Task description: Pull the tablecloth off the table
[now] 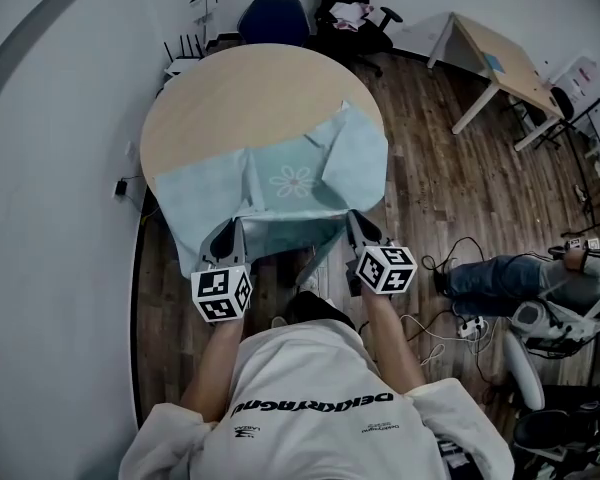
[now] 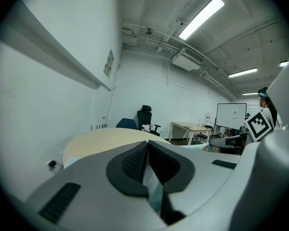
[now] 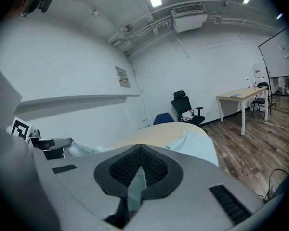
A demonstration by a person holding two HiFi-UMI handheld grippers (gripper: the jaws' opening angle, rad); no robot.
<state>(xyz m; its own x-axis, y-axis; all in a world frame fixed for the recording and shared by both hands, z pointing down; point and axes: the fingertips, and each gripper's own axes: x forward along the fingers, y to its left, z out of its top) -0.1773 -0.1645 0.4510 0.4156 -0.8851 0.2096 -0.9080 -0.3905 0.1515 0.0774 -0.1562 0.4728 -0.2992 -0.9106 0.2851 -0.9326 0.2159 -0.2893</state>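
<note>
Head view: your left gripper (image 1: 225, 236) and right gripper (image 1: 361, 230) grip the pale blue tablecloth (image 1: 280, 183), bunched over the near half of the round table (image 1: 240, 88).

Left gripper view: jaws pressed onto a thin fold of the cloth.

Right gripper view: likewise pinching the cloth. Tug unevenly and a shallow pinch may slip free, or the cloth may snag at the table's edge.

Office or lab workroom. Black swivel chair (image 1: 355, 13) and blue chair (image 1: 273, 18) against white walls, round desk (image 1: 245, 98), second desk (image 1: 500, 63) on white legs, whiteboard (image 2: 231, 115). Strip lights (image 2: 201, 17) and air unit (image 3: 190, 9) on bare ceiling. Wood-plank floor (image 1: 430, 168) with loose cables (image 1: 458, 253).
</note>
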